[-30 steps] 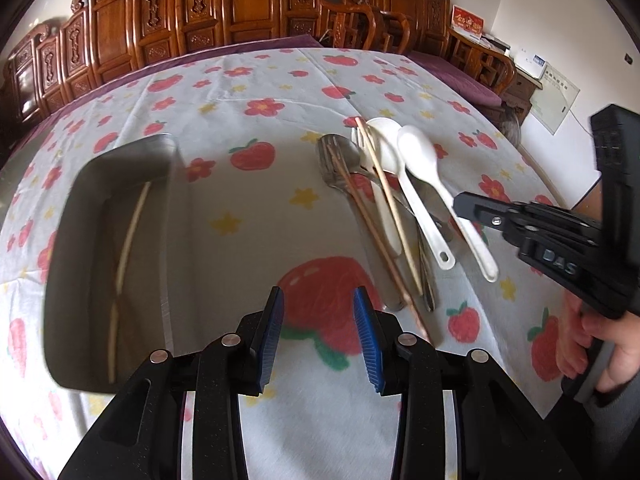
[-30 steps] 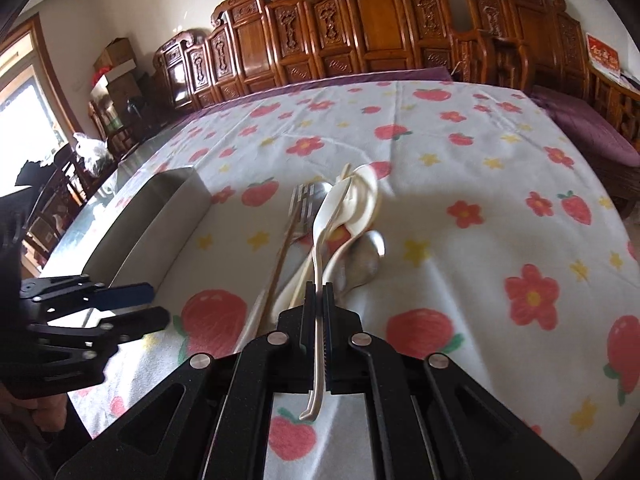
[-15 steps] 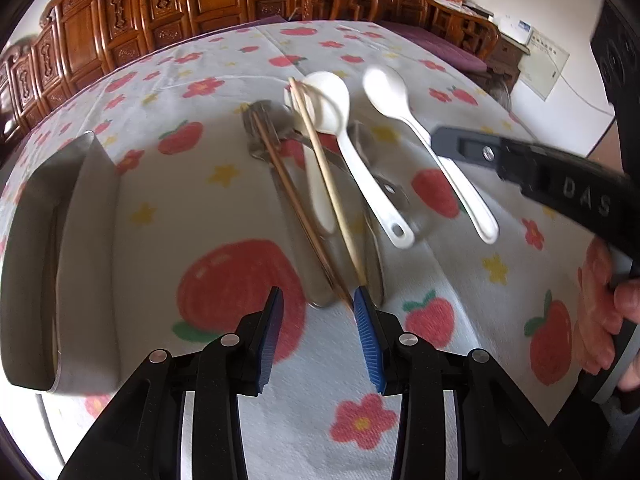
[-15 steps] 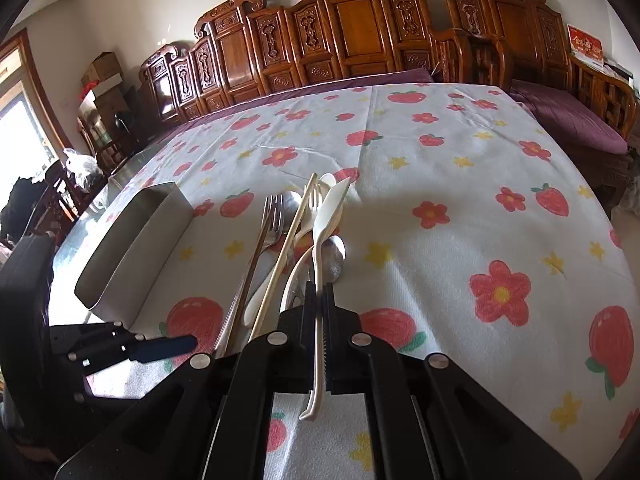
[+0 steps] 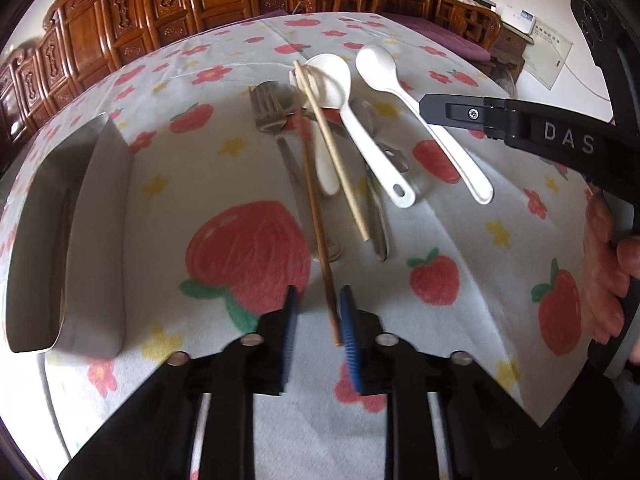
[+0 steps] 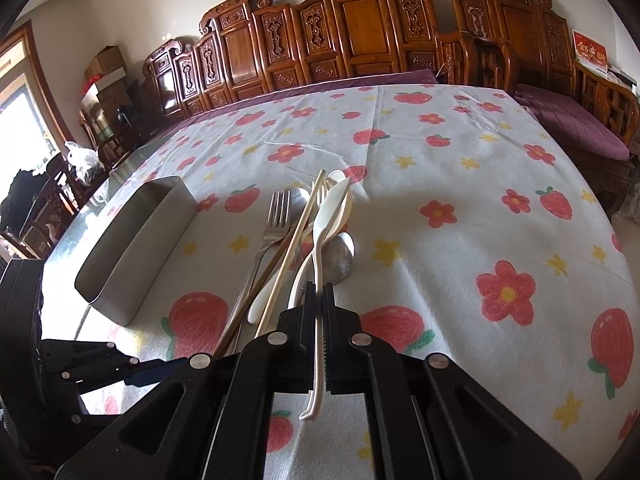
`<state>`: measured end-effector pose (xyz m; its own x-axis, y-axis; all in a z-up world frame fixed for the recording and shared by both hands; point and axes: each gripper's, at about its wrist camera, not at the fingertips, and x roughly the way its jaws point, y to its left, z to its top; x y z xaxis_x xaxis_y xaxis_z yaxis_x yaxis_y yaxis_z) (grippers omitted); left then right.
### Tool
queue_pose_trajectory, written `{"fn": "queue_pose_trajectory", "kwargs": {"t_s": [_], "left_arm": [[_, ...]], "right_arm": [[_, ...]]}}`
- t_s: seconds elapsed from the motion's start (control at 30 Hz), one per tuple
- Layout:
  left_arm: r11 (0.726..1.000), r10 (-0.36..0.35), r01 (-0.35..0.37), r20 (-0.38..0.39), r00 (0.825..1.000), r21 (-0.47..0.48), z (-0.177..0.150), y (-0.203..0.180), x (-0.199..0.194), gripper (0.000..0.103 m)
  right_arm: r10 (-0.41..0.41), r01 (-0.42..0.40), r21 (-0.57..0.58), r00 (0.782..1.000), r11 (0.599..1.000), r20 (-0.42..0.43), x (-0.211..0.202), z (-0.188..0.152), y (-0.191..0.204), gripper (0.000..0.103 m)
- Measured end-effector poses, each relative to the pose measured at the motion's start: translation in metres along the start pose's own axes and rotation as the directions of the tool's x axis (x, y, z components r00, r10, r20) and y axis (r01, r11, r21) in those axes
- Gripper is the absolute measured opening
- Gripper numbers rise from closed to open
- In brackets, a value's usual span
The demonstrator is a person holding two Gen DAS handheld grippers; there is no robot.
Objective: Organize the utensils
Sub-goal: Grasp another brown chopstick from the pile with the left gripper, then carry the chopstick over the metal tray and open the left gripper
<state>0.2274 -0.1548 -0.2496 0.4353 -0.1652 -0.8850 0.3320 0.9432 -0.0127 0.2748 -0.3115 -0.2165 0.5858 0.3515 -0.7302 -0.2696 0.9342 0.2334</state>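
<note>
— Since a second ago, the left gripper (image 5: 317,312) has come over from beside the steel bin (image 5: 96,240) to the utensil pile, and its blue pads (image 5: 349,320) are closing around the near end of the dark chopstick (image 5: 316,208), which lies between them.

— And the right one?

— Unchanged: the right gripper (image 6: 319,308) stays clamped on the white spoon (image 6: 320,264), bowl ahead of the fingers, handle tip behind them.

— What does only one view give?

— Left view shows a hand (image 5: 604,272) at the right edge; right view shows the fork (image 6: 276,220) left of the fingers.

— Anything unclear?

— Whether the pads already press the chopstick; the bin's inside is shadowed.
</note>
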Motion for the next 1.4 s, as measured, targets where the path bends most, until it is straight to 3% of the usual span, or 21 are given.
{"fn": "queue_pose_trajectory", "kwargs": {"t_s": [0.07,0.6,1.03,1.4], "left_arm": [[1.0,-0.002,0.002,0.003,1.0,-0.014,-0.002,0.005,-0.001,0.004],[0.993,-0.038,0.049,0.099,0.994,-0.109,-0.016,0.045,-0.052,0.004],[0.992,-0.027,0.047,0.156,0.987,-0.12,-0.019,0.066,-0.088,0.004],[0.993,-0.002,0.024,0.193,0.981,-0.113,-0.017,0.104,-0.123,0.004]], "right_arm": [[0.001,-0.001,-0.004,1.0,1.0,-0.001,0.0,0.0,0.002,0.004],[0.022,-0.023,-0.05,1.0,0.998,-0.017,0.004,-0.005,0.023,0.004],[0.008,-0.012,-0.108,0.999,0.994,-0.036,0.005,-0.009,0.048,0.004],[0.021,-0.024,-0.192,1.0,0.981,-0.018,-0.019,-0.002,0.096,0.004]]}}
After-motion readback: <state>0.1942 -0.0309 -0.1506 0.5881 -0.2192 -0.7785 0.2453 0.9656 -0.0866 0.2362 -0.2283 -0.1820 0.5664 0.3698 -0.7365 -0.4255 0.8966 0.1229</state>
